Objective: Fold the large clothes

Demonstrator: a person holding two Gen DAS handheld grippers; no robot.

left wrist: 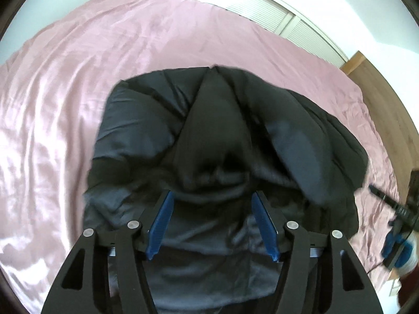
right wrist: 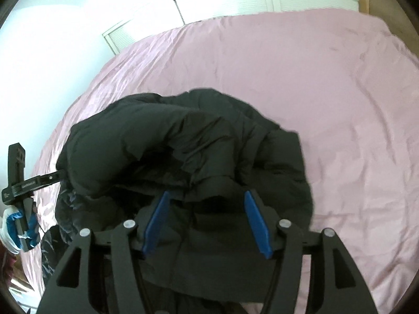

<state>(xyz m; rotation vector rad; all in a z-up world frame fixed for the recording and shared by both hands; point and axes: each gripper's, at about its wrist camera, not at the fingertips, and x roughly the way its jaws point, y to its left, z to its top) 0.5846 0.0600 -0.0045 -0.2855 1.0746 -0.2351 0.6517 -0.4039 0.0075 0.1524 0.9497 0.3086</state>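
Blue pads (left wrist: 159, 225) of the left gripper (left wrist: 212, 196) are seen nearest the lens, set apart over the jacket (left wrist: 209, 130) with nothing pinched between them; dark lining shows in the gap. Likewise the right gripper (right wrist: 207, 196) is held with its jaws parted above the jacket (right wrist: 183, 144), no fabric clamped.

One black padded jacket is counted, bunched in a heap on the pink bedsheet (left wrist: 65, 91). It is placed toward the near edge of the sheet, directly under both grippers.

Edges and open room, relative to the jacket:
- Beyond the jacket, a broad stretch of wrinkled sheet is left bare up to the far edge of the bed.
- In the left wrist view, much bare sheet is seen to the jacket's left; to its right only a narrow strip is left before the bed edge and wooden floor (left wrist: 387, 99).
- In the right wrist view, wide bare sheet (right wrist: 340, 104) is seen to the jacket's right.
- Behind the bed, white louvred doors (right wrist: 235, 2) are noted.

Counts: two grippers, each seen from the other's camera at the jacket's side, each held by a blue-and-white gloved hand (right wrist: 15, 225); one sheet.
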